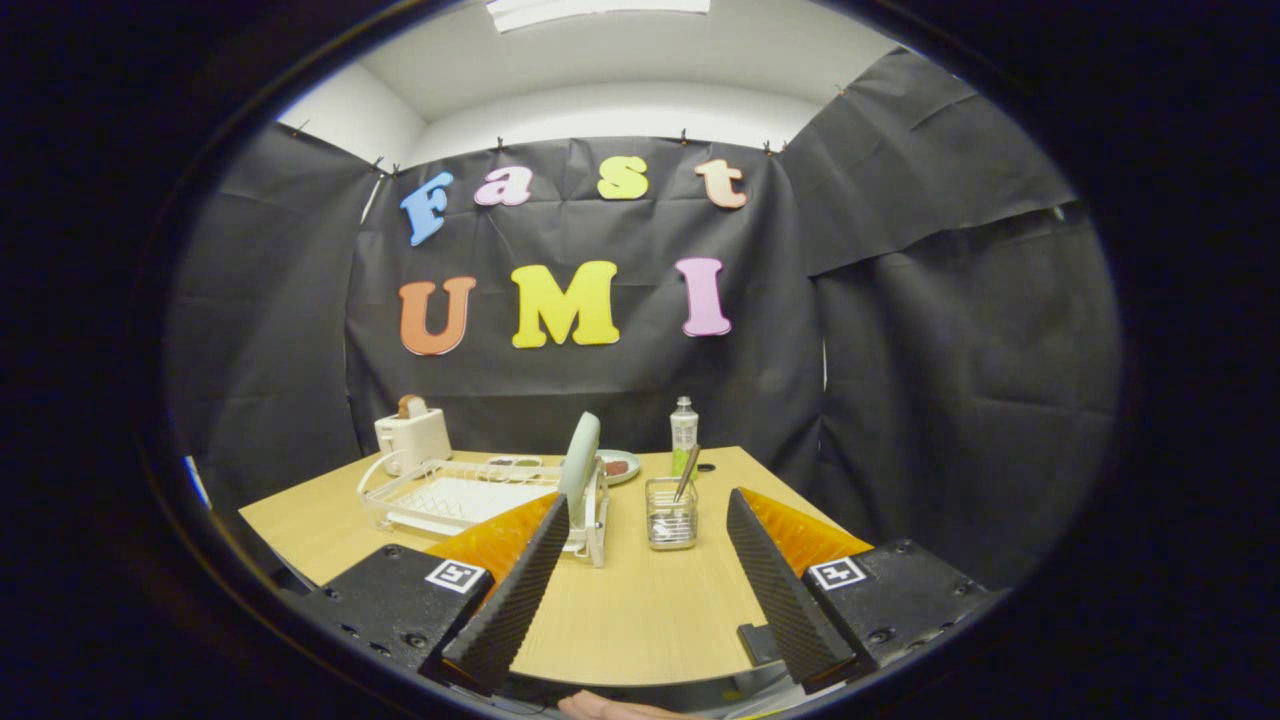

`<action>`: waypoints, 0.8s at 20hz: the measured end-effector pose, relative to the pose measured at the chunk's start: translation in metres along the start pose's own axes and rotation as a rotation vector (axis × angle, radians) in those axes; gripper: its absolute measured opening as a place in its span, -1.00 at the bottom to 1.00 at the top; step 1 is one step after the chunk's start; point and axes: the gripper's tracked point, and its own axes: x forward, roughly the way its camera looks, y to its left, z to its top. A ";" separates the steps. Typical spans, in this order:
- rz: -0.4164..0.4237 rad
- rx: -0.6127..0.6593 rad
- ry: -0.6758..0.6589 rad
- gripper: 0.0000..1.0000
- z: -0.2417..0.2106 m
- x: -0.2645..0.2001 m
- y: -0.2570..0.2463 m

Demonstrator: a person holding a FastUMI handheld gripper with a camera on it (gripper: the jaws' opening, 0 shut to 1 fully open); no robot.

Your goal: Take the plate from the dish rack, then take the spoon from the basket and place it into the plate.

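Black cloth walls close off the booth on three sides w/ white ceiling above; wooden table sits in the middle. Gripper hangs over the near edge of the table, fingers spread wide apart, nothing between them but bare tabletop. Far of the left finger: white wire dish rack on the table, w/ a pale green plate standing upright on edge at the rack's right end, just beyond the left fingertip. Right of the rack, approx. centred between the fingers and beyond them, a small clear basket holds a spoon leaning handle-up toward the right. Basket stands near the rack's right end but apart from it. Farther back: white toaster at the far left corner w/ something brown poking out the top; a clear bottle w/ a green label behind the basket; a small dish w/ something reddish on it, partly hidden behind the plate; another low dish behind the rack, contents too small to tell. Part of a hand shows at the nearest edge below the fingers.
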 end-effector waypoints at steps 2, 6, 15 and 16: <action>-0.007 -0.007 -0.001 1.00 0.007 0.015 -0.007; 0.007 -0.016 0.034 1.00 0.026 0.055 -0.009; 0.081 0.012 0.204 1.00 0.084 0.166 0.029; 0.081 -0.013 0.221 1.00 0.087 0.179 0.038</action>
